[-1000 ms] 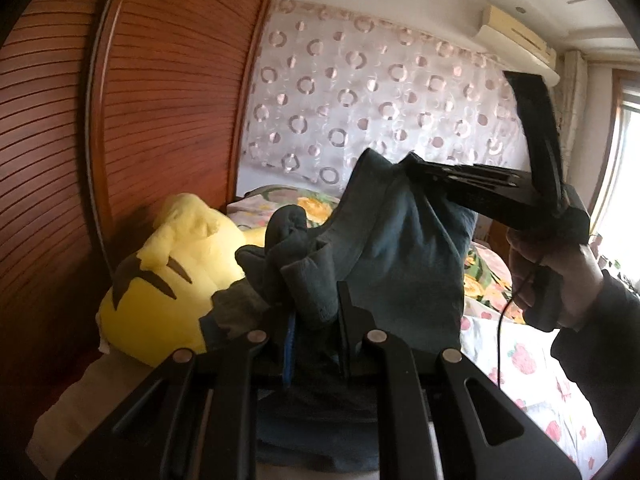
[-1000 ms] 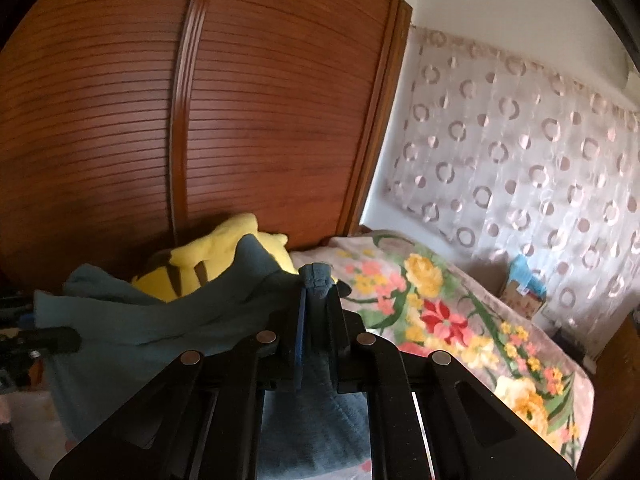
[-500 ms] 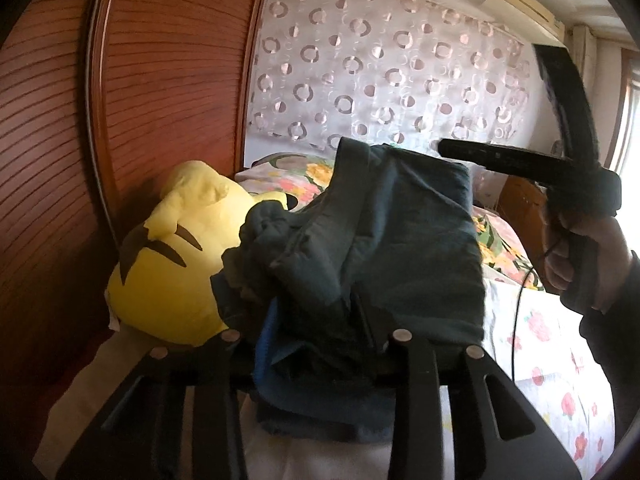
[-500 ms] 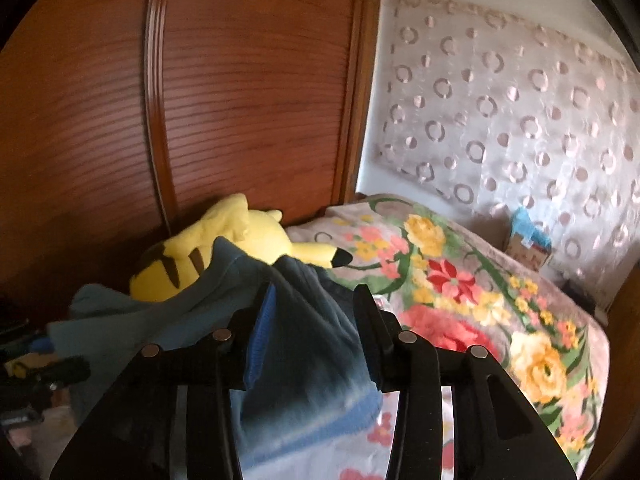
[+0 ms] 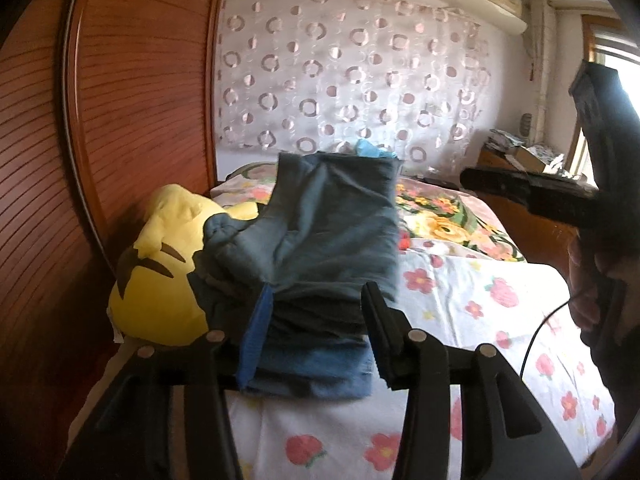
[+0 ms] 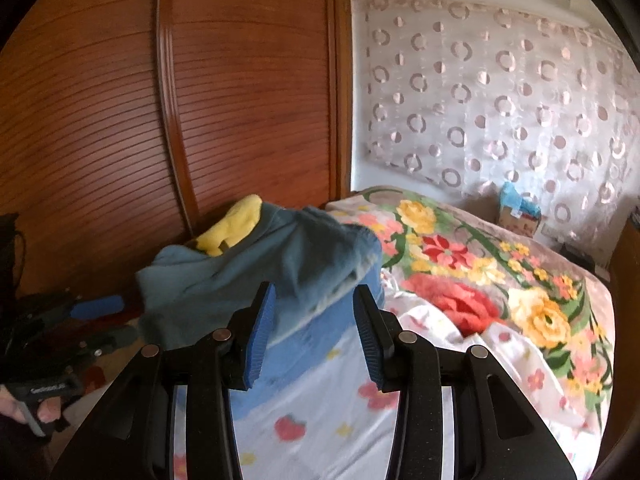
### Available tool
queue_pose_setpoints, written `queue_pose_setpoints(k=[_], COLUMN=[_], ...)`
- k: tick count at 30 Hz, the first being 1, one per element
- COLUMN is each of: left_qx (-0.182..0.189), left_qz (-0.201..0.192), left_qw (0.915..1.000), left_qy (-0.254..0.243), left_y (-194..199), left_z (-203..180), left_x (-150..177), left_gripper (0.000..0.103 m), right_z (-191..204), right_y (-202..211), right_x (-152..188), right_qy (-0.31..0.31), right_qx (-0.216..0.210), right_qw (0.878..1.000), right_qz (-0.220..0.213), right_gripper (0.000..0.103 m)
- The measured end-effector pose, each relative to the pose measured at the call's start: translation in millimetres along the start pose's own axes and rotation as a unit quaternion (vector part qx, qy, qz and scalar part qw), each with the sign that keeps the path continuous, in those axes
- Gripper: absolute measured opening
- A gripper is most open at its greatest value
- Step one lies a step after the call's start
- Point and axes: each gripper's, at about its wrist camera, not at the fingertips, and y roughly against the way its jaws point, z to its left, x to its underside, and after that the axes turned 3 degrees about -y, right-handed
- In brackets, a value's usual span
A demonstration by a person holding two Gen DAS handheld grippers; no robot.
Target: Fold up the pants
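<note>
The folded dark teal pants [image 5: 320, 240] lie on a stack of blue folded clothes [image 5: 320, 372] on the bed, against a yellow plush toy [image 5: 160, 280]. My left gripper [image 5: 316, 332] is open, its fingers on either side of the pile's near edge. My right gripper [image 6: 314, 320] is open and empty, just short of the pants [image 6: 256, 276]. The right gripper also shows in the left wrist view [image 5: 520, 188], held off to the right of the pile. The left gripper shows in the right wrist view [image 6: 96, 320], open at the left.
A wooden slatted headboard [image 5: 120, 120] stands behind the plush toy. The white floral sheet [image 5: 480, 300] and a flowered blanket [image 6: 480, 272] cover the bed. A curtain with rings [image 6: 500, 100] hangs at the back. A wooden bedside cabinet [image 5: 516, 168] stands at the far right.
Both grippers held the pants up, then opened and let them drop onto the pile. The right gripper has drawn back to the right; the left has pulled back a little.
</note>
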Motion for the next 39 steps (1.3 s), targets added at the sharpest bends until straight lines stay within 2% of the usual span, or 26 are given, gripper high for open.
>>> queue_pose_setpoints(k=[3, 7, 16, 25, 27, 30, 39], left_qx=[0.008, 0.015, 0.022, 0.038, 0.052, 0.057, 0.063], left_qz=[-0.007, -0.015, -0.027, -0.042, -0.045, -0.045, -0.055], left_qw=[0.9999, 0.9995, 0.9984, 0.9962, 0.9951, 0.9944, 0.9929], left_qy=[-0.009, -0.022, -0.044, -0.067, -0.072, -0.077, -0.084], left_y=[14.1, 30.4, 61.3, 92.4, 99.5, 108.7, 135.5], left_z=[-10.9, -27.0, -56.4, -91.6, -99.3, -110.3, -133.7], left_x=[1.1, 4.2, 16.4, 33.7, 36.9, 41.9, 57.0], left_gripper=[0.046, 0.046, 0.046, 0.047, 0.047, 0.054, 0.055], right_z=[7.0, 12.4, 17.1, 22.2, 24.5, 27.4, 30.0], right_y=[23.8, 58.3, 122.5, 185.4, 197.6, 216.1, 260.0], right_x=[12.4, 29.3, 67.4, 100.8, 108.4, 122.3, 159.3], right_qy=[-0.006, -0.023, -0.054, -0.079, -0.082, -0.091, -0.117], right_qx=[0.006, 0.021, 0.063, 0.108, 0.118, 0.137, 0.176], right_qw=[1.000, 0.999, 0.996, 0.989, 0.988, 0.984, 0.974], right_qz=[-0.003, -0.014, -0.028, -0.060, -0.063, -0.066, -0.078], right_gripper=[0.042, 0.054, 0.058, 0.077, 0.078, 0.079, 0.080])
